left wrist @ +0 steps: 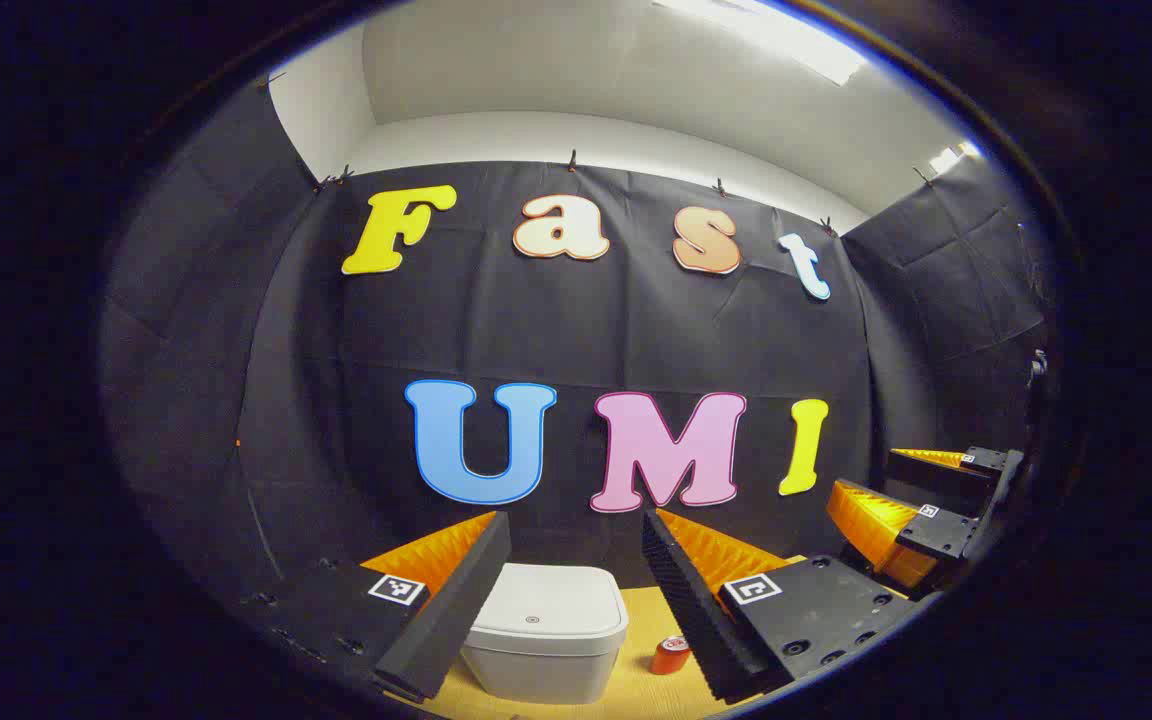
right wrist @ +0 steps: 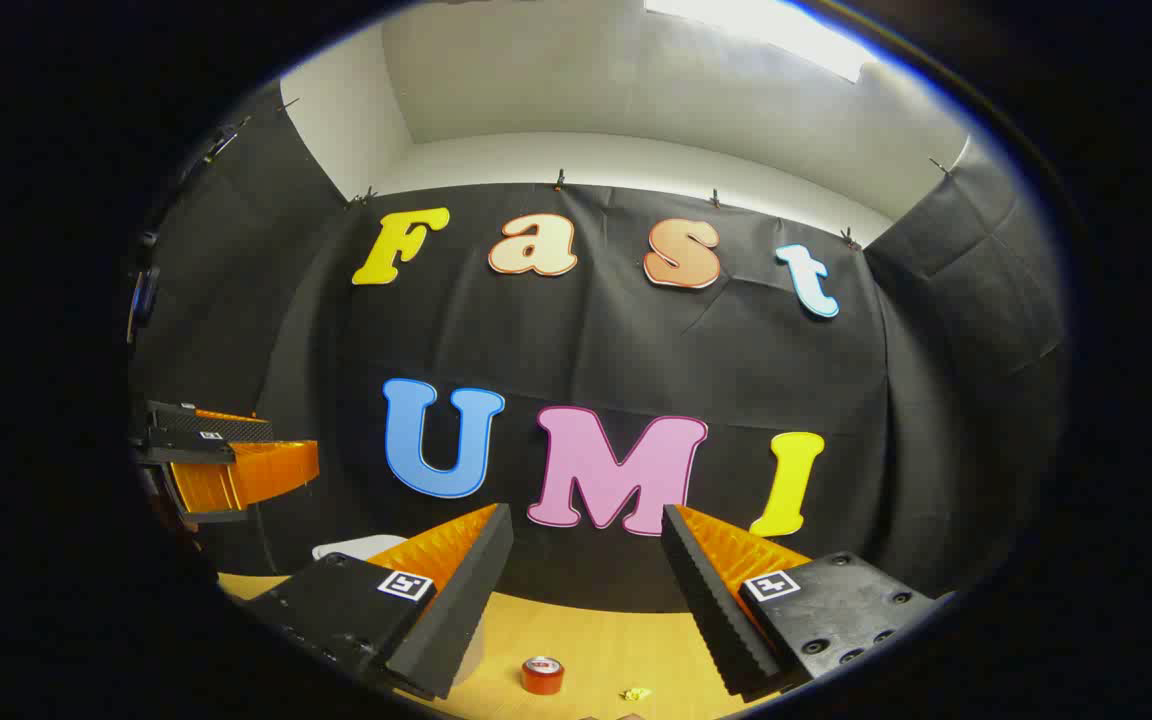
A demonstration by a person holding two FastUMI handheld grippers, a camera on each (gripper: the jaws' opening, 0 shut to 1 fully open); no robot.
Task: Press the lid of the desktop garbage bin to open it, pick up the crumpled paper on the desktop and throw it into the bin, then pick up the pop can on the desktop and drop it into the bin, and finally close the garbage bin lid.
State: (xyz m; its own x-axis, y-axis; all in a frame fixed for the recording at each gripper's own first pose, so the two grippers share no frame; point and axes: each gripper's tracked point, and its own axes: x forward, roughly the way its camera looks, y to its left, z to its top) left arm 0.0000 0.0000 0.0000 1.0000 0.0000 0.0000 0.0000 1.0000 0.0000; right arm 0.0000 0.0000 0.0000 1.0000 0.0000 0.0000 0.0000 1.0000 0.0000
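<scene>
In the left gripper view a white bin (left wrist: 546,635) with its lid down sits on the yellow table, straight below my open left gripper (left wrist: 576,535), which hangs above it. A red pop can (left wrist: 671,655) stands upright just right of the bin. The right gripper (left wrist: 921,500) shows at the far right, open. In the right gripper view my right gripper (right wrist: 586,530) is open and holds nothing. Below it stand the pop can (right wrist: 542,675) and a small yellow crumpled paper (right wrist: 636,693). The bin's corner (right wrist: 356,547) peeks out behind the left finger. The left gripper (right wrist: 221,465) shows at the left.
The yellow tabletop (right wrist: 596,640) runs back to the black cloth wall (right wrist: 616,340), which closes the booth behind and on both sides. A white ceiling with a light strip (left wrist: 766,30) is overhead.
</scene>
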